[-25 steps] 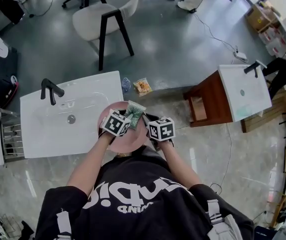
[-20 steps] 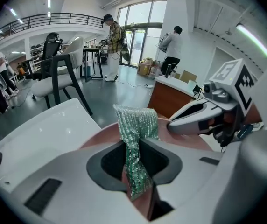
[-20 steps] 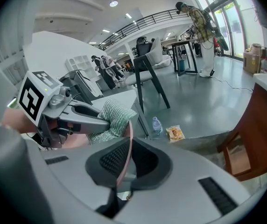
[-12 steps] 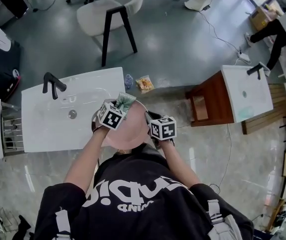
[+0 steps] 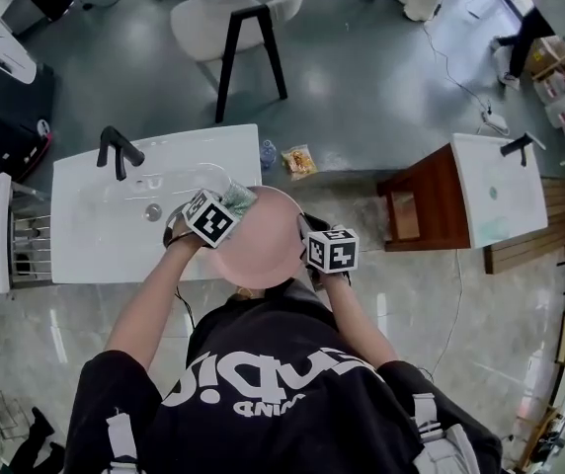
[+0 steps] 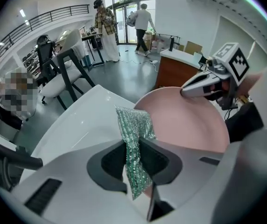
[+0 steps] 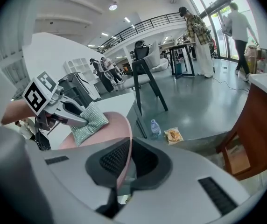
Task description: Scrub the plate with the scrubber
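We see the pink plate (image 5: 263, 240) at the centre of the head view, over the right edge of the white sink (image 5: 105, 250). It's round, smooth and plain, a soft matte pink with a thin rim. The right gripper (image 5: 307, 233) has that rim pinched at the plate's right side. In its own view the jaws are closed tight on the plate's edge, which runs up between them as a slim pink line.

Over to the left gripper (image 5: 225, 208), at the plate's upper-left rim. We find its jaws clamped on the scrubber (image 6: 134, 134), a glittery green mesh pad. The pad is limp and cloth-like, and a strip of it stands out beyond the fingertips. In the left gripper view its far end lies at the plate's left rim. In the right gripper view we see it draped against the pink face.

The black faucet (image 5: 120, 151) stands at the sink's upper left.
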{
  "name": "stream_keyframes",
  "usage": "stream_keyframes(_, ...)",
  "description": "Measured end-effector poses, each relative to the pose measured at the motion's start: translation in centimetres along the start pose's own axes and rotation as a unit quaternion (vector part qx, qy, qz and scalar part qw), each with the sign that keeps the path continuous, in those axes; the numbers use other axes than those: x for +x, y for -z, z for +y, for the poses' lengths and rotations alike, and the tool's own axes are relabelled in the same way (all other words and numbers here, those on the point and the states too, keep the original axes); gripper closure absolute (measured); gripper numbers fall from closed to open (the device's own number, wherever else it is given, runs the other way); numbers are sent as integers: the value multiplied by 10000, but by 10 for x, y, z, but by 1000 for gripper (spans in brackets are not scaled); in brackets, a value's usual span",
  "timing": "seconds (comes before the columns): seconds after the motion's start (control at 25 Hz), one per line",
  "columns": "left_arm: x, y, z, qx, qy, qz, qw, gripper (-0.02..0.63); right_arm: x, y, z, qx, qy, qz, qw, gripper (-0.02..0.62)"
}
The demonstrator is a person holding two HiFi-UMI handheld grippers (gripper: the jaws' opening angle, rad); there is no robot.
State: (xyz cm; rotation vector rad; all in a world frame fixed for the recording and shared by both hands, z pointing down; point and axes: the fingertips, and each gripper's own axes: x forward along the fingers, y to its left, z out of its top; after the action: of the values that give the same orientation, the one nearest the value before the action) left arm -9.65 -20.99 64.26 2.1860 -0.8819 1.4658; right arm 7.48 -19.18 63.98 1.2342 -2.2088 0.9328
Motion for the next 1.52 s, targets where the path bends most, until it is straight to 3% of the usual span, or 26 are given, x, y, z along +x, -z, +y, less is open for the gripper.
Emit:
stream_keyframes(0.2,-8,19,-4,237,91,263,9993,518,1,-1,0,72,70,-62,9999,569)
stream_keyframes(0.6,-26,46,-55,489,742,386,9953,518,0,-1,0,158,91,-91,9998,569)
stream_keyframes(1.24,-12,19,-117,699,1340,90,9885,517,1,-1,0,211,171,-66,9996,568)
stream_keyframes(1.52,4,-3,-127,724,1484,-101,9862,512,1,0,0,267,-3,36,9996,568)
